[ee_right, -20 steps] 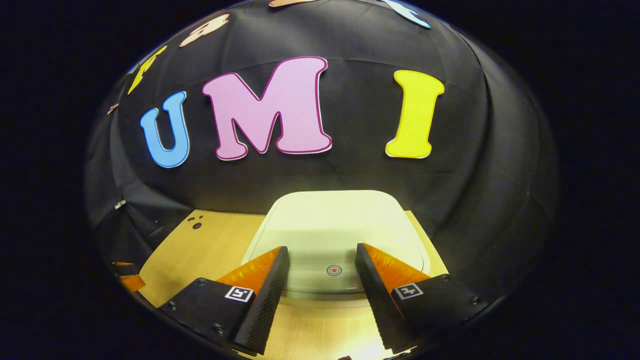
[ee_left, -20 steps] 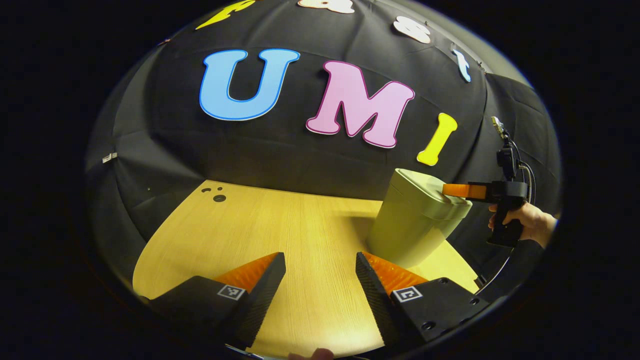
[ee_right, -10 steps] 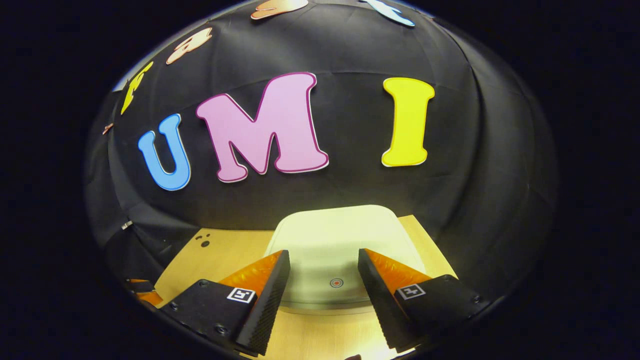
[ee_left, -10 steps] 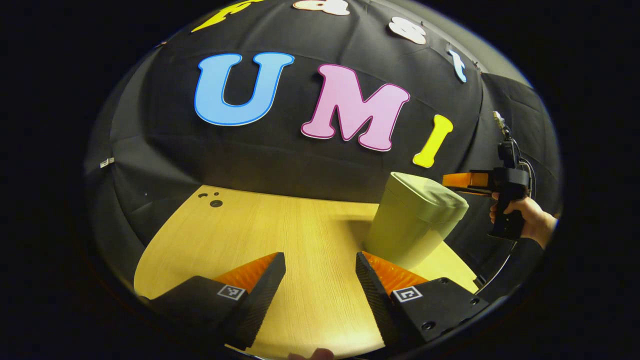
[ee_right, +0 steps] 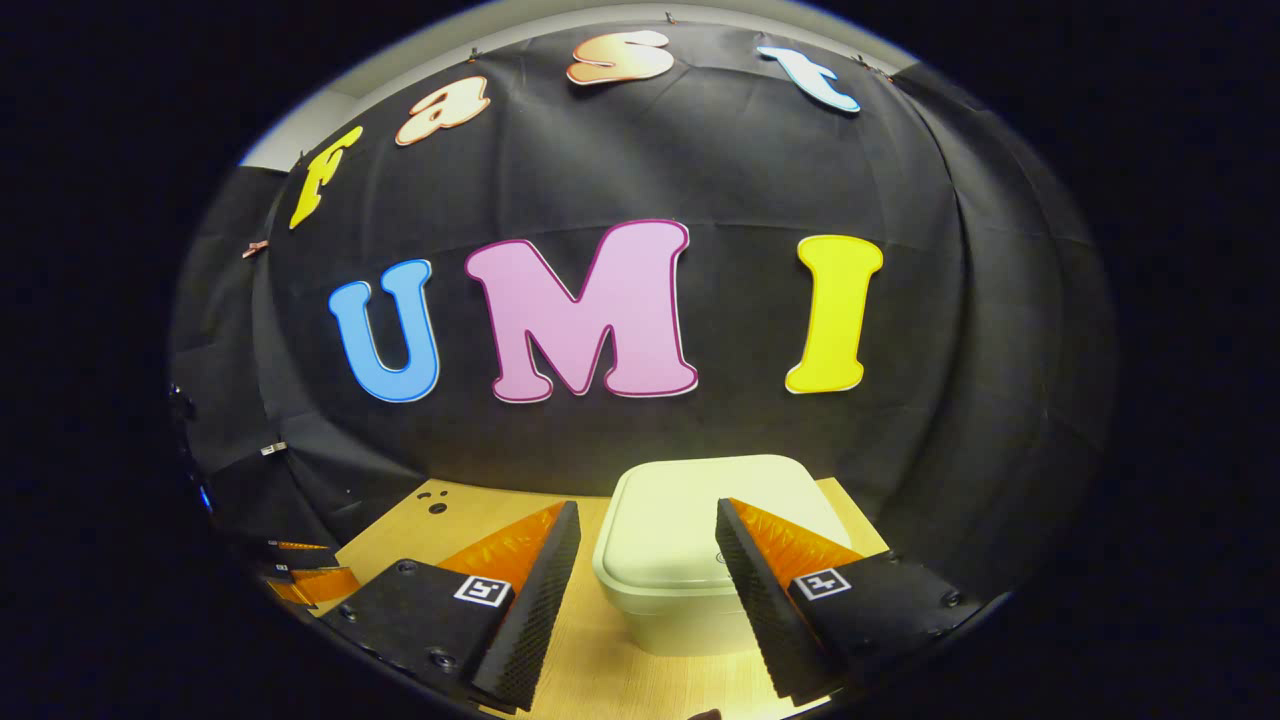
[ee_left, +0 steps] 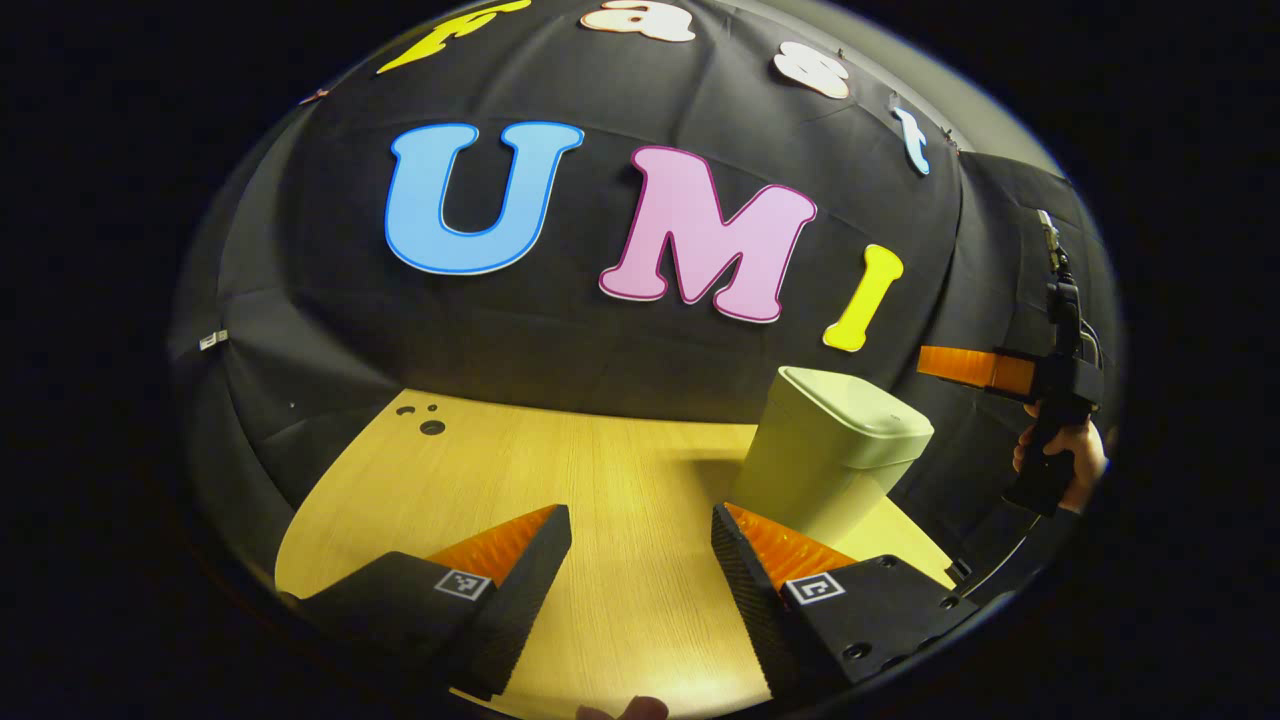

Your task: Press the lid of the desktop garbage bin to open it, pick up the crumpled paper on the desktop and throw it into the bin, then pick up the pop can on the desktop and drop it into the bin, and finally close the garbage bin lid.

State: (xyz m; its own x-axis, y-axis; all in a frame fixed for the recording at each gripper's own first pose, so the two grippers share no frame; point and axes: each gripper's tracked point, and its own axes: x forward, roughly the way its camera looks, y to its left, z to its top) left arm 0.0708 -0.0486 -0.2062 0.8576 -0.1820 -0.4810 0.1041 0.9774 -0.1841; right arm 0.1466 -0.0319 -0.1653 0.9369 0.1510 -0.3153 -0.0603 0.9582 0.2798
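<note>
No legible text; square coded tags sit on the right gripper (ee_right: 640, 560).

Looking like a recording booth rather than a lived-in room: black cloth wall (ee_right: 700, 180) hanging in folds behind and wrapping round both sides, pale wood-grain tabletop (ee_left: 560, 480) sitting under bright overhead light, a few small dark round holes (ee_left: 432, 427) showing near its far left corner, a lone closed garbage bin (ee_right: 700, 540) standing on it.
</note>
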